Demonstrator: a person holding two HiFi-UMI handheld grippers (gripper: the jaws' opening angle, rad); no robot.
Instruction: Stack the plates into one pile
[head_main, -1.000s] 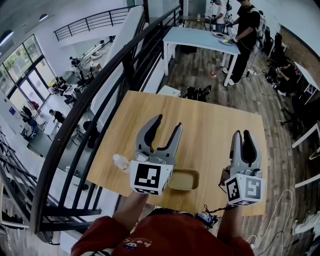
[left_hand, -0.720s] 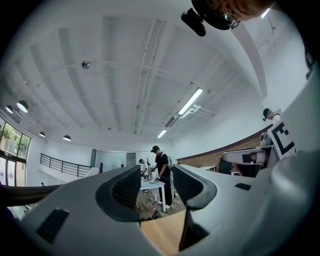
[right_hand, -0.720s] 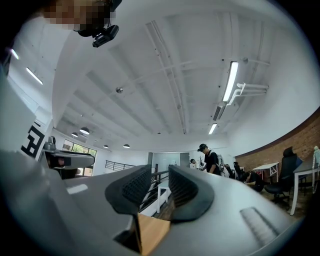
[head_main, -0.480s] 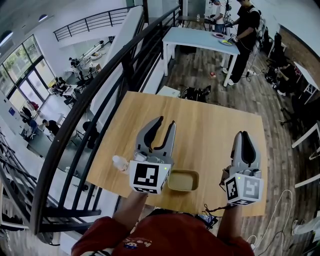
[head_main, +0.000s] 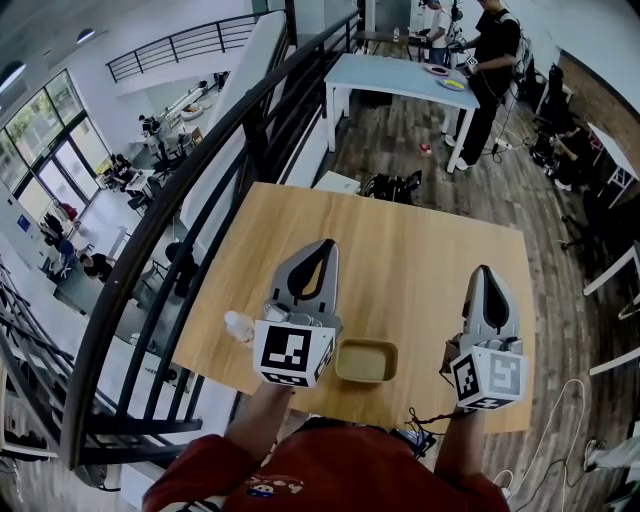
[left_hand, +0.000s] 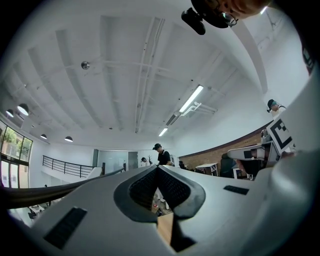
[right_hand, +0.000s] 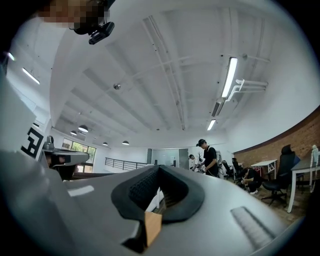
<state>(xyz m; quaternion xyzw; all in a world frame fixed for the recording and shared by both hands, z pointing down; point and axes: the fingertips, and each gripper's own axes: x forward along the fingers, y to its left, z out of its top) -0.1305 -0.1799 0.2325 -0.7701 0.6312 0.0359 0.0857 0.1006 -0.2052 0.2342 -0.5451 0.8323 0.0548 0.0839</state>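
Both grippers hang in the air over a bare wooden table (head_main: 400, 250), pointing away from me. My left gripper (head_main: 328, 244) is shut, and its jaws have just been closing with nothing between them. My right gripper (head_main: 486, 270) has also just closed on nothing. In the left gripper view the left gripper (left_hand: 158, 168) shows its pads meeting, with only the room beyond. The right gripper (right_hand: 159, 168) looks the same in its own view. A shallow yellowish rectangular dish (head_main: 367, 361) lies near the table's front edge, between the two grippers.
A small white object (head_main: 240, 325) sits at the table's front left corner, a brown item (head_main: 446, 351) by the right gripper. A black railing (head_main: 200, 200) runs along the left. Beyond stands a light blue table (head_main: 400, 75) with coloured plates (head_main: 448, 78) and people beside it.
Both pairs of jaws went from wide open to fully shut, with nothing caught in them. The hands stayed where they were.
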